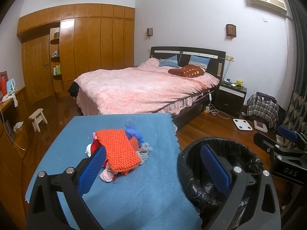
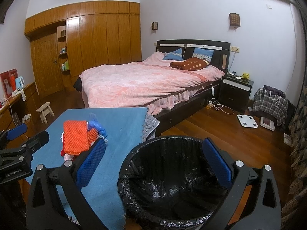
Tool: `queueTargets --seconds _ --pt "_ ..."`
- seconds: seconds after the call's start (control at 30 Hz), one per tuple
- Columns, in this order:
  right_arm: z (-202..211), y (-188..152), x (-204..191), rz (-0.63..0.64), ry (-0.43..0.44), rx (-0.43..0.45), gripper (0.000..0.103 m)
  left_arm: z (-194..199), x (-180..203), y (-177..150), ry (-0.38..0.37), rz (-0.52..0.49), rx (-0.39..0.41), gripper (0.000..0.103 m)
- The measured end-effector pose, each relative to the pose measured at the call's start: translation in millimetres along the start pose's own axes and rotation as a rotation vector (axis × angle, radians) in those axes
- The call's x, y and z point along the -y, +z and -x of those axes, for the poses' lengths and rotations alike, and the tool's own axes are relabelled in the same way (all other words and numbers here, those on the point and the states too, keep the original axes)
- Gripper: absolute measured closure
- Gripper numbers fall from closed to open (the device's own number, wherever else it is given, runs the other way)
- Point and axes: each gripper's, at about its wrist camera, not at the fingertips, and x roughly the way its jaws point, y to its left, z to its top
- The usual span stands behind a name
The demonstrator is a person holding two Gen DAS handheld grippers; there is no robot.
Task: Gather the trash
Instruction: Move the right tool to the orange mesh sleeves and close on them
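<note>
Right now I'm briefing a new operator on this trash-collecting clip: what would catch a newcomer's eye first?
The bright orange foam-net sleeve stands out, lying atop a small heap of crumpled scraps on the blue cloth-covered table. Beside the table, on its right, stands the round bin lined with a black plastic bag, which looks empty. Behind both, the big bed under a pink quilt fills the room's middle.

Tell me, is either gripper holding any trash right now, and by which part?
Nothing is held. The left gripper and right gripper are both open and empty; the orange foam net lies untouched on the blue cloth.
</note>
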Motion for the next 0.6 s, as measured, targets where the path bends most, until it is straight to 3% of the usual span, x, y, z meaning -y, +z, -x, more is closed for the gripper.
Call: queueTargets --seconds 0.3,0.6 --pt "-20 1 -19 0.016 0.025 -0.018 0.005 -11 -13 -2 0.023 0.016 -0.015 0.006" --pt "-72 0 -61 0.043 0.104 -0.052 0.005 -39 -85 -6 0.157 0.079 -0.025 0.006"
